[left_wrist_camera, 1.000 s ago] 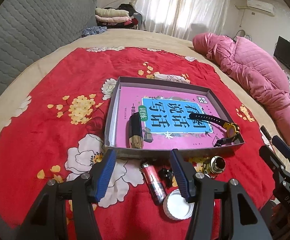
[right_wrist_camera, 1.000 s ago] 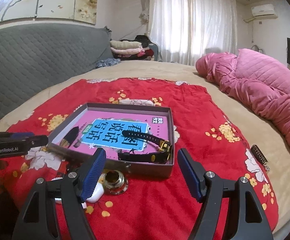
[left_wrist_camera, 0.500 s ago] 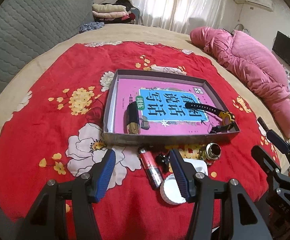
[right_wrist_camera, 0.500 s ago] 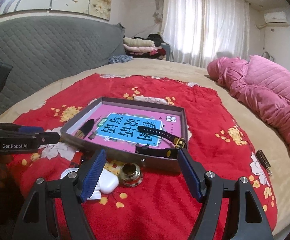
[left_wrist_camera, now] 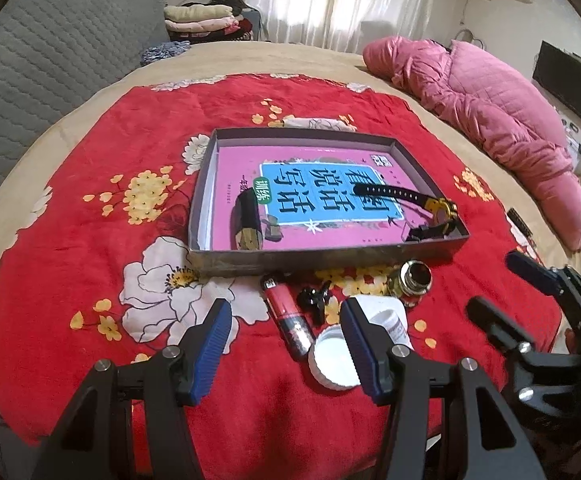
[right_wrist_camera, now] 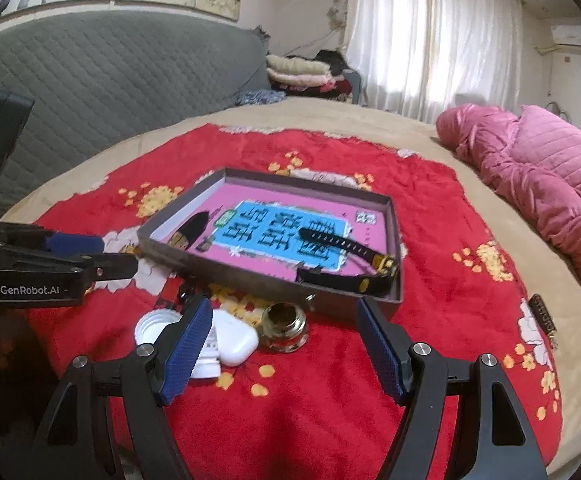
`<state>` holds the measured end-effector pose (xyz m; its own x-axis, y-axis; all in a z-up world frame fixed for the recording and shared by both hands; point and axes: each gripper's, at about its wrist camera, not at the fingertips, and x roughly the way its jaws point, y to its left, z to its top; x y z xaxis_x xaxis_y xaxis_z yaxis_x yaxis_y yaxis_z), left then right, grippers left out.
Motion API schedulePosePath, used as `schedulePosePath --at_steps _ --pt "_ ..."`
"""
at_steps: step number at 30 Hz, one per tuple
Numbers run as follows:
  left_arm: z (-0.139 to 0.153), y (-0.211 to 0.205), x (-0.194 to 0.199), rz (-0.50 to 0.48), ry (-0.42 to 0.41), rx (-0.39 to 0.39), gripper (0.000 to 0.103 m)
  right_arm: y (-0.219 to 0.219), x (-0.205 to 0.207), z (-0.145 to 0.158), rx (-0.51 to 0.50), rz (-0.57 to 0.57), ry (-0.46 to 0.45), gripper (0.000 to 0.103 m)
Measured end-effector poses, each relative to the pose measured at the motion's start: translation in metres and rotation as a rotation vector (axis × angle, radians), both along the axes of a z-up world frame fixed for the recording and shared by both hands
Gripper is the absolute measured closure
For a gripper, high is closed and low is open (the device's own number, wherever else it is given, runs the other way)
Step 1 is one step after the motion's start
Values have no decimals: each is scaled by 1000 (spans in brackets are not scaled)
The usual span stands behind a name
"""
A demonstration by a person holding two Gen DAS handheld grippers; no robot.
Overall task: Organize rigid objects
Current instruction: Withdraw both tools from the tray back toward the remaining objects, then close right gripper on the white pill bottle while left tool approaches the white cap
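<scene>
A shallow grey box point(left_wrist_camera: 226, 258) on the red floral blanket holds a pink book, a black watch with a yellow face point(left_wrist_camera: 394, 192) and a dark brush-like piece point(left_wrist_camera: 246, 220). In front of the box lie a red lighter point(left_wrist_camera: 288, 318), a black clip point(left_wrist_camera: 314, 298), a white lid point(left_wrist_camera: 330, 364), a white case point(right_wrist_camera: 236, 340) and a glass jar point(right_wrist_camera: 284, 326). My left gripper point(left_wrist_camera: 286, 348) hovers open over the lighter and lid. My right gripper point(right_wrist_camera: 282, 320) is open, with the jar ahead between its fingers and untouched. The left gripper point(right_wrist_camera: 110, 254) also shows in the right wrist view.
The blanket covers a beige bed with a grey quilted headboard point(right_wrist_camera: 90, 80) at the left. A pink quilt point(left_wrist_camera: 490, 112) lies bunched at the right. A small dark bar point(right_wrist_camera: 542, 316) rests near the bed's right edge. Folded clothes point(left_wrist_camera: 202, 18) are stacked at the back.
The right gripper has swung a little, so the jar now lies midway between its fingers instead of by the left one. The left gripper has hardly moved. Both stay open.
</scene>
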<state>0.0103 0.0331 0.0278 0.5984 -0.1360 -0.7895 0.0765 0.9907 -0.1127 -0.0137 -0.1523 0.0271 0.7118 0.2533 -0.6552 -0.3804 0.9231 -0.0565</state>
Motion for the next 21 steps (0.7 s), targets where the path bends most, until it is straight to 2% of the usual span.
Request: schedulePosePath --at_steps 4,21 --pt "-4 -2 0 -7 19 5 47 6 1 -11 -11 25 46 28" --pt "-25 -8 0 -28 100 23 47 14 -2 -19 -34 70 73 28"
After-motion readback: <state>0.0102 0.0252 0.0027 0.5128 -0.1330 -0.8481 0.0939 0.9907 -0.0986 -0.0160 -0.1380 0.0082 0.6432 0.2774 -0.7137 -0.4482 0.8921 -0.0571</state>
